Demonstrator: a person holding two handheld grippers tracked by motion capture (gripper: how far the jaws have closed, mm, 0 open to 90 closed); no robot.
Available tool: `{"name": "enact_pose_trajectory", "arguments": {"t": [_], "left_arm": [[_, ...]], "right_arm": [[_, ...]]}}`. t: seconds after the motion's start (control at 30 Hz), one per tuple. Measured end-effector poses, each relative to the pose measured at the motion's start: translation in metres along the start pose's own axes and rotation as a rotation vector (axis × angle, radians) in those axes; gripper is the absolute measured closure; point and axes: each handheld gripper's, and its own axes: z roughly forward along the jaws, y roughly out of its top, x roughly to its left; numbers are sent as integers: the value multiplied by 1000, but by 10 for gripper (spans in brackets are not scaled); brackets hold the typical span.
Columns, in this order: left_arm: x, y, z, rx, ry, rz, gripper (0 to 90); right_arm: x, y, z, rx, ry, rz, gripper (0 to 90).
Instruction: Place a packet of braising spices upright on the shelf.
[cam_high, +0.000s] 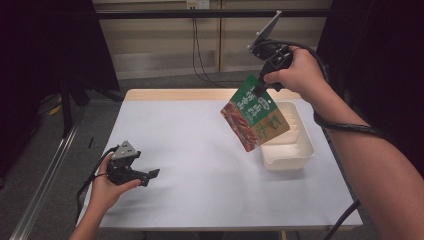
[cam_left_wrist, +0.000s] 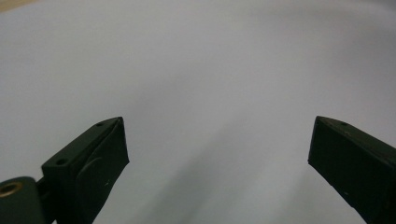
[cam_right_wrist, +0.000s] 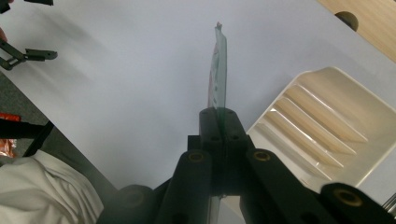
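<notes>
A green and red snack packet (cam_high: 255, 113) hangs in the air above the table's right side, held by its top corner in my right gripper (cam_high: 261, 83), which is shut on it. In the right gripper view the packet (cam_right_wrist: 217, 70) runs edge-on straight up from the closed jaws of that gripper (cam_right_wrist: 220, 116). A white ribbed tray (cam_high: 292, 150) sits on the table just below and right of the packet, seen also as the tray (cam_right_wrist: 327, 126). My left gripper (cam_high: 150, 176) rests low at the table's front left, open, with nothing between its fingers (cam_left_wrist: 100, 154).
The table top (cam_high: 200, 150) is covered by a pale grey sheet, with a wooden strip (cam_high: 175, 94) along its far edge. A black cable (cam_high: 350, 127) loops around the right forearm. Dark curtains flank both sides.
</notes>
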Motion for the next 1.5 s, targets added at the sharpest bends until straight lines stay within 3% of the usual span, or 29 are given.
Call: {"name": "enact_pose_trajectory", "arguments": {"t": [0.17,0.4,0.83,1.1,1.27,1.5], "left_arm": [[0,0,0,12,0,14,47],[0,1,0,6,5,17,47],[-2,1,2,10,0,17,47],[-1,1,2,22,13,35,47],[-2,1,2,6,3,16,47],[-4,2,1,13,5,27,47]], "right_arm": [[-6,-7,-10,6,-28,3,900],[-18,-15,-20,-4,-21,14,900],[-38,-34,-35,2,-62,23,900],[-44,-45,-39,7,-55,22,900],[-47,-53,-40,-1,-50,23,900],[-55,-68,-40,18,-45,35,900]]}}
